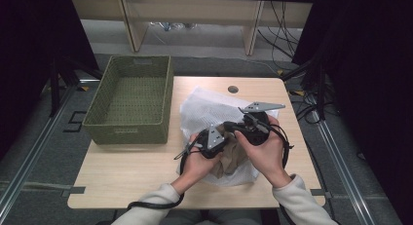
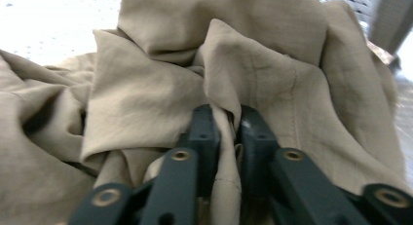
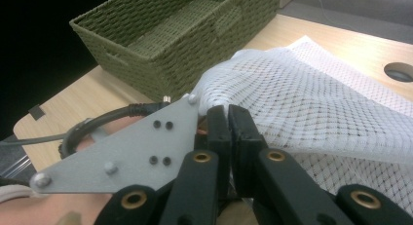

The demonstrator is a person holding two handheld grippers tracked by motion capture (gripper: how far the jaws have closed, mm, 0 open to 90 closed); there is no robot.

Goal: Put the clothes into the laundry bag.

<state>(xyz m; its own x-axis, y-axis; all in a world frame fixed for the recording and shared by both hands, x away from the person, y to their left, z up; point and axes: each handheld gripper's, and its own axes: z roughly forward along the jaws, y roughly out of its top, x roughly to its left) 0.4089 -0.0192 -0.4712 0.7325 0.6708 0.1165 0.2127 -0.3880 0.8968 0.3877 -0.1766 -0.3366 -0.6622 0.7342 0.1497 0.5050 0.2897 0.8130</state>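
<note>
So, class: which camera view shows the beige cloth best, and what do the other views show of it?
The left gripper view: the beige cloth spreads across it in creased folds, one fold between the left tool jaws. The high view shows just a patch of it, poking from the white mesh bag between the hands. In the right gripper view it cannot be made out.

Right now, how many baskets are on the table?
1. The green woven basket sits at the table's far left corner, beside the white mesh bag. Nothing in view suggests another one.
</note>
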